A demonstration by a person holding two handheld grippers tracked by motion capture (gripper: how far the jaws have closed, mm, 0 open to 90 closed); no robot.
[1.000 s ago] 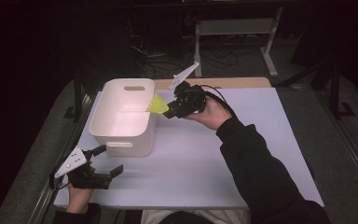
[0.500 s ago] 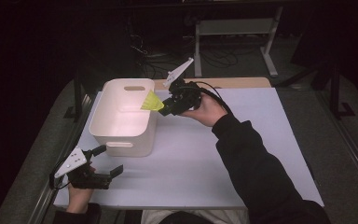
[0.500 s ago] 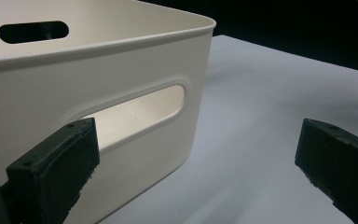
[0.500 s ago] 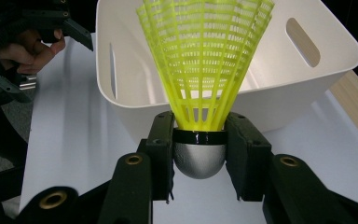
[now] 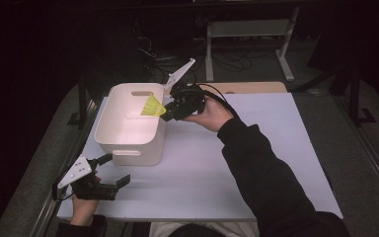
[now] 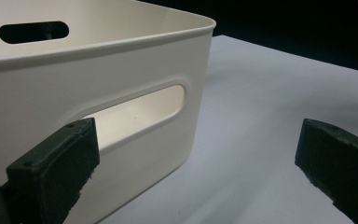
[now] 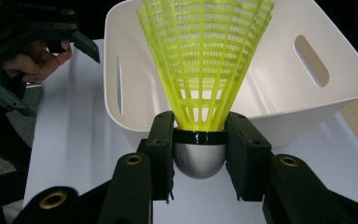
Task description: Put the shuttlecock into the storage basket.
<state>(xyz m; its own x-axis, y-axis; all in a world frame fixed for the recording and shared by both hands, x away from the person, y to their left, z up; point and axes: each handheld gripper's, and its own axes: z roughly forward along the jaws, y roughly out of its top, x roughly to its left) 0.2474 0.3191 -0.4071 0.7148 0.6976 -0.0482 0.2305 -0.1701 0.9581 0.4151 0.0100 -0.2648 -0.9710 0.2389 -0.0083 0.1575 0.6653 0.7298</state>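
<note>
1. Step: carrying the yellow plastic-skirted shuttlecock point(image 5: 153, 106) to the white plastic bin point(image 5: 109, 132); next, judged: move further over the bin's opening, then release.
2. Right tongs point(image 7: 199, 154) clamp the shuttlecock's silver cap, skirt pointing over the bin rim.
3. Left tongs point(image 5: 114, 170) open, empty, on the bench point(image 5: 256, 148) just beside the bin.

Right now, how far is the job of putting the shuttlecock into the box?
Done: the right hand-held gripper clamps the yellow plastic shuttlecock. In hand: its skirt hangs over the rim of the white plastic box. Left: release it inside. The left hand-held gripper waits open.
</note>
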